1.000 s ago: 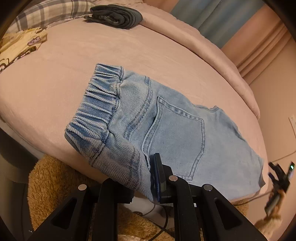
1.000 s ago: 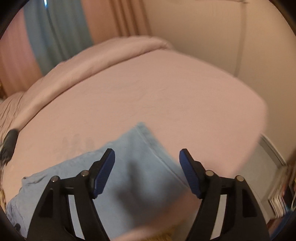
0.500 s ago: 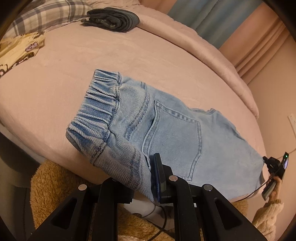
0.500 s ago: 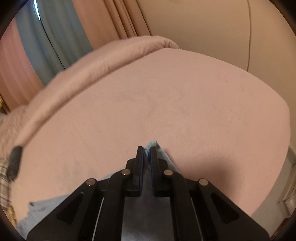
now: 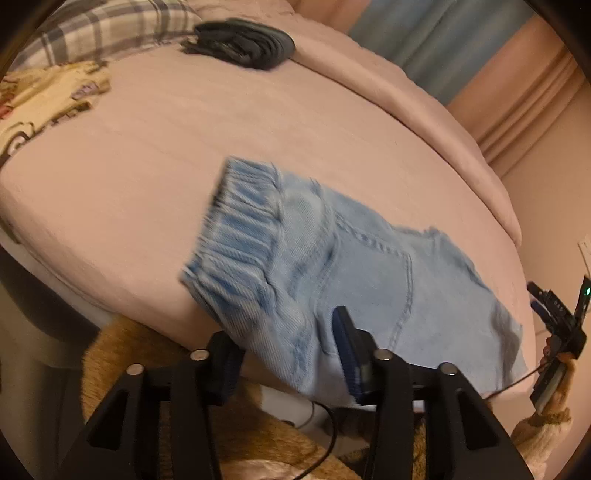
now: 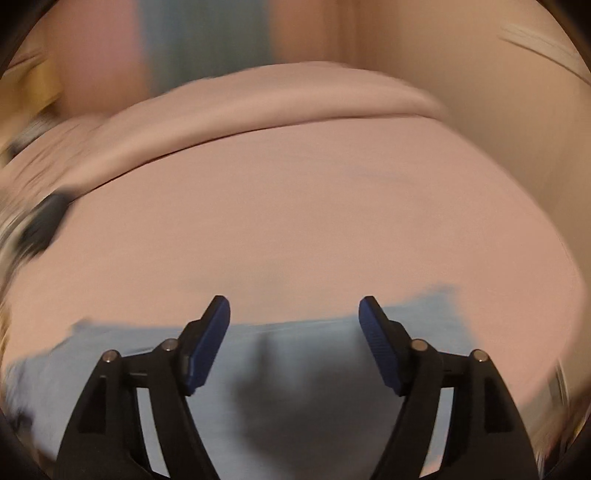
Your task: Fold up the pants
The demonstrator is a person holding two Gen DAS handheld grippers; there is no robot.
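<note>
A: Starting at the left, what lies on the bed point(image 5: 155, 155)?

B: A cream printed cloth point(image 5: 40, 99) at the far left edge, a plaid pillow point(image 5: 107, 33) behind it, and a dark folded garment point(image 5: 243, 42) near the far side. The bed is covered in a pink sheet.

A: And the pants?

B: The light blue denim pants point(image 5: 351, 273) lie folded near the bed's front edge, elastic waistband to the left, back pocket facing up. The front corner droops over the edge, above a brown fluffy rug point(image 5: 122, 354).

A: What is the left hand-held gripper point(image 5: 288, 350) doing?

B: Its jaws have just been opening. They stand partly apart with the drooping denim corner between them; the pads no longer pinch the cloth.

A: Further right?

B: The right hand-held gripper point(image 5: 554, 314) shows at the right edge of the left wrist view, held by a hand in a tan fuzzy sleeve point(image 5: 550, 421). In its own blurred view the right hand-held gripper point(image 6: 295, 332) has jaws that have just been opening; they stand wide apart above the pants point(image 6: 295, 369), gripping nothing.
</note>
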